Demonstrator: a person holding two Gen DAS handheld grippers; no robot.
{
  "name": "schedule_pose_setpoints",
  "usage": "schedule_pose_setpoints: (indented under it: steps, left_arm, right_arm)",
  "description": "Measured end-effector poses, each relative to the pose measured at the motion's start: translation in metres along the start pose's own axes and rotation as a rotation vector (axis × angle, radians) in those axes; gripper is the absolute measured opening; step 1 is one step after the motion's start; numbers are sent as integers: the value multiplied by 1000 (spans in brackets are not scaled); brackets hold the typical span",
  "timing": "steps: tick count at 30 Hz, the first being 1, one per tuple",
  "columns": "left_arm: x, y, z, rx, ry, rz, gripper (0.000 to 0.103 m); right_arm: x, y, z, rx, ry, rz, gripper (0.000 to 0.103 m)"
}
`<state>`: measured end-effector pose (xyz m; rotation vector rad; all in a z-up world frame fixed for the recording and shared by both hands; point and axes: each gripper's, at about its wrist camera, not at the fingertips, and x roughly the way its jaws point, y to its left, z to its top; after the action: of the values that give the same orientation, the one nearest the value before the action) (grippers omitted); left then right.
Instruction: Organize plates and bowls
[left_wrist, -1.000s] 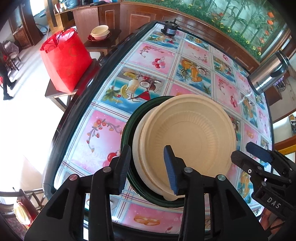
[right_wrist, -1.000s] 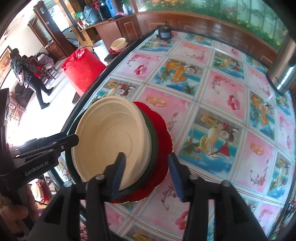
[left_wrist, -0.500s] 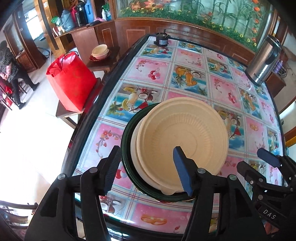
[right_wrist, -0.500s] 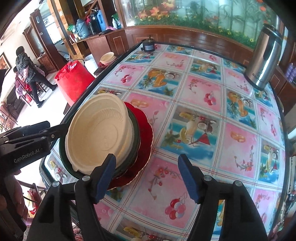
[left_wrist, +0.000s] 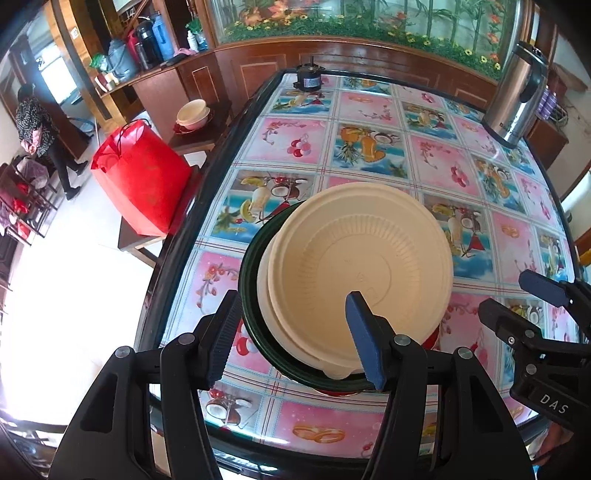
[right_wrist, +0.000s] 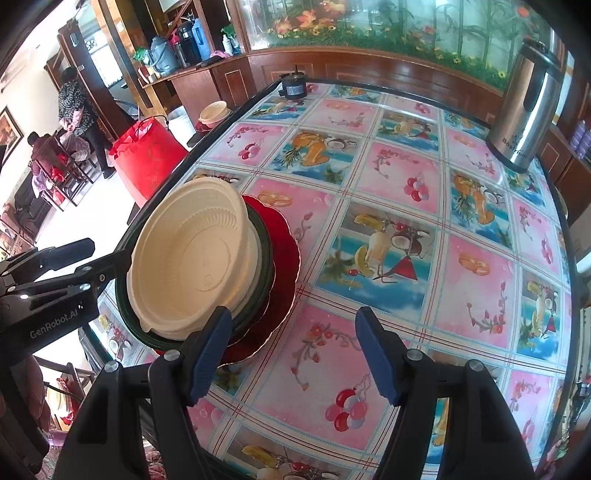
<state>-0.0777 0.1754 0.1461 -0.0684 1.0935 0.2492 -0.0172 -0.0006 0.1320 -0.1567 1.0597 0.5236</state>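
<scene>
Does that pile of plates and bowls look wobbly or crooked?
A bit crooked. The cream bowls sit off-centre in the dark green plate, and the red plate pokes out one side. The pile is close to the table edge. Nothing's spilled or broken.

My left tongs (left_wrist: 291, 336) now stand wider than a second ago and sit back from the cream bowls (left_wrist: 360, 266), no longer straddling their rim. My right tongs (right_wrist: 295, 350) have widened too, drawn back off the red plate (right_wrist: 284, 258).

Stacked dishes (right_wrist: 195, 258) crowd the near-left edge — tablecloth (right_wrist: 406, 229) beyond lies open up to kettle (right_wrist: 524, 107).
</scene>
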Motion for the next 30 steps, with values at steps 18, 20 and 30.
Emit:
schedule_pose_setpoints:
  steps: [18,20,30]
  left_arm:
    - [4,-5,4,55,29,40,59]
    - [3,-6,4,55,24,39,59]
    - [1,-7,5,57,15,-24,59]
  right_arm:
    - [1,-5,8,11,-3,8,70]
    - [1,-6,8,10,-2,4,70]
    - [1,-7,8,13,0,-1,70]
